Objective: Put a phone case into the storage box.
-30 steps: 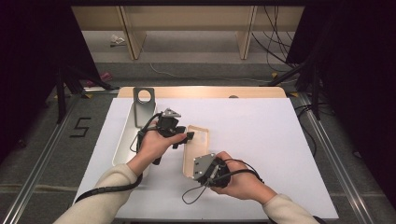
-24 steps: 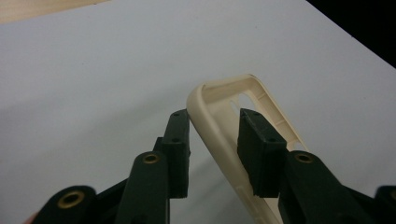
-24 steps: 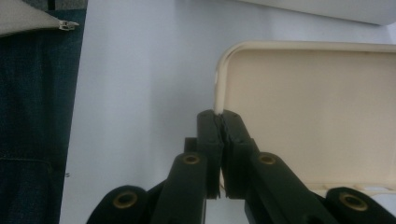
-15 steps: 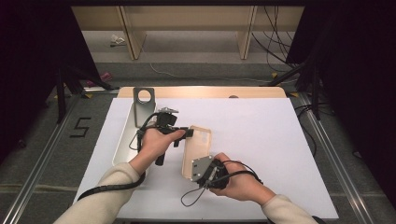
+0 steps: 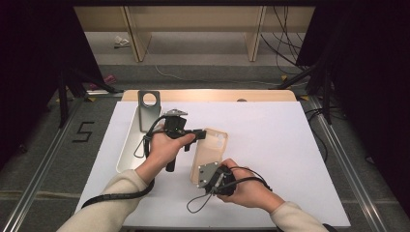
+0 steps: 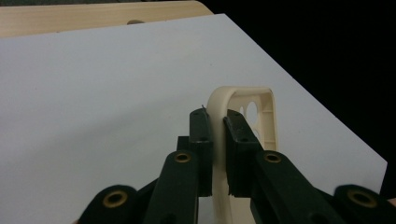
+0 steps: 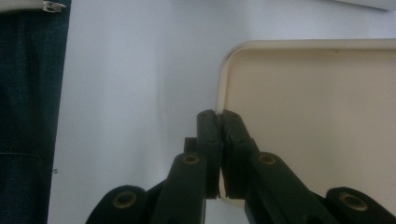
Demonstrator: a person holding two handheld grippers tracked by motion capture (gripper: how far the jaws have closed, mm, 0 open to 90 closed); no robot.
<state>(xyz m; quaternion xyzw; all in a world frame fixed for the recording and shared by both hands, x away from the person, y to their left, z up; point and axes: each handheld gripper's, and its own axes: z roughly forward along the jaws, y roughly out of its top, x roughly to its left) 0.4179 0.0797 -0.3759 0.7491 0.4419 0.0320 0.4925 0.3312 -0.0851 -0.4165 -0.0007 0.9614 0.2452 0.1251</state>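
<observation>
A cream phone case (image 5: 211, 153) lies tilted above the white board, held at both ends. My left gripper (image 5: 201, 135) reaches in from the left and pinches the case's long rim near the camera cut-out. In the left gripper view the rim (image 6: 216, 100) stands between the two black pads; the jaws have just been closing on it. My right gripper (image 5: 205, 177) is shut on the case's near end. In the right gripper view its jaws clamp the rounded corner rim, and the case's flat inside (image 7: 317, 116) spreads to the right.
A long silver tray (image 5: 128, 150) lies at the board's left, with a grey plate with a round hole (image 5: 148, 107) at its far end. The white board (image 5: 290, 145) rests on a wooden table (image 5: 208, 94). Dark blue cloth (image 7: 28, 116) shows in the right gripper view.
The left gripper's jaws have closed onto the case's rim. The right hand has kept its grip and place.
</observation>
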